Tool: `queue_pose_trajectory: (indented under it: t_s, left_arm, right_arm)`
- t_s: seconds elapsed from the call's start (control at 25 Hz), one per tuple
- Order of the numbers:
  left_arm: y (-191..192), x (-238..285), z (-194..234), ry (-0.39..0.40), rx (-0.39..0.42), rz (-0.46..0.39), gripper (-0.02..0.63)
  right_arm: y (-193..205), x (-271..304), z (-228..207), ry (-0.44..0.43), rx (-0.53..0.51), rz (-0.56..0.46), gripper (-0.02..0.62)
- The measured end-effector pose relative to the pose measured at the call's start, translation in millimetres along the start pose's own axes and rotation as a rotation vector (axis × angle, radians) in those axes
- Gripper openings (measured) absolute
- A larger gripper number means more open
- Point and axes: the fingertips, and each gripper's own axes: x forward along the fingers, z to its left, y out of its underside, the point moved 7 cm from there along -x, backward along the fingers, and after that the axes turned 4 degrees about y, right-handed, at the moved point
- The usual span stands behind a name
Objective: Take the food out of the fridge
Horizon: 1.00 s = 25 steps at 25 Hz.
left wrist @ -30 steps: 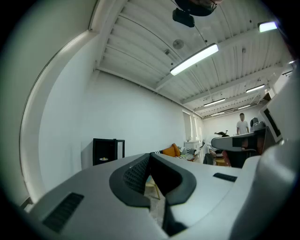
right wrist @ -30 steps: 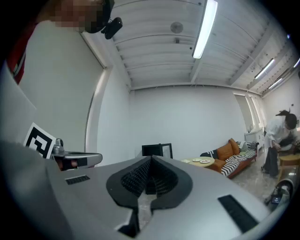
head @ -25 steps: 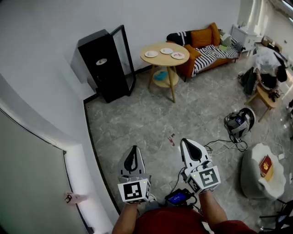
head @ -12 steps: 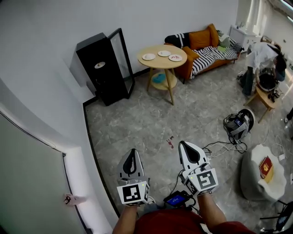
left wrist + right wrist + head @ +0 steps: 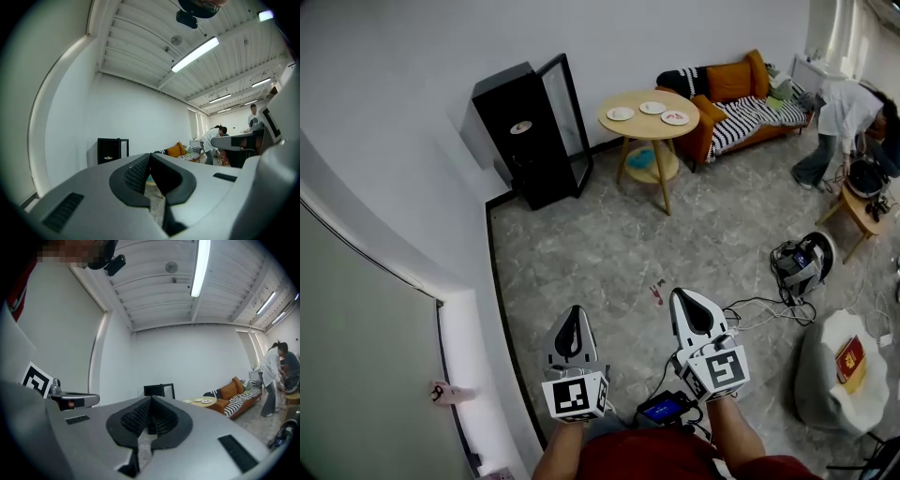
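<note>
A black fridge (image 5: pixel 528 141) stands against the far wall with its glass door (image 5: pixel 569 103) swung open. A plate of food (image 5: pixel 522 127) lies on a shelf inside. Both grippers are held level and low over the grey floor, far from the fridge. My left gripper (image 5: pixel 573 309) is shut and empty, as is my right gripper (image 5: pixel 685 294). The fridge (image 5: pixel 112 150) shows small above the left gripper's (image 5: pixel 150 156) closed jaws in the left gripper view. It also shows as the fridge (image 5: pixel 159 390) above the right gripper's (image 5: pixel 150 400) jaws.
A round wooden table (image 5: pixel 636 124) with three plates stands right of the fridge, before an orange sofa (image 5: pixel 736 89). A person (image 5: pixel 848 117) bends over at the far right. A white wall corner (image 5: pixel 464 337) runs along my left. Cables and a device (image 5: pixel 802 262) lie on the floor.
Both grippers have drifted slightly across the floor, still shut. The view has shifted, so the fridge and table sit further right. The person at the far right has moved.
</note>
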Motion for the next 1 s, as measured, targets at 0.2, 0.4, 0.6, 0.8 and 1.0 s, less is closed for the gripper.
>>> queue_pose_trajectory:
  t_s: [0.2,0.4,0.6,0.8,1.0]
  left_arm:
    - [0.3,-0.8,-3.9,-0.043,0.001,0.009,0.014]
    - [0.3,4.2,3.2,-0.066,-0.002,-0.001,0.014]
    - [-1.0,14.1,18.3,-0.066,-0.002,-0.012,0.014]
    - [-1.2,29.0,44.5,-0.074,-0.017,-0.022,0.014]
    - [1.3,49.4,91.0,-0.093,-0.033,-0.034,0.014]
  right_arm:
    - [-5.2,6.4,-7.0,-0.006,0.020,0.018,0.021]
    - [-0.4,18.4,-6.5,-0.033,0.024,0.025,0.021]
    - [2.2,38.4,0.7,-0.059,0.014,0.005,0.021]
    - [0.5,69.8,14.6,-0.068,0.002,0.019,0.021]
    - [5.4,118.1,41.3,-0.095,-0.029,0.035,0.021]
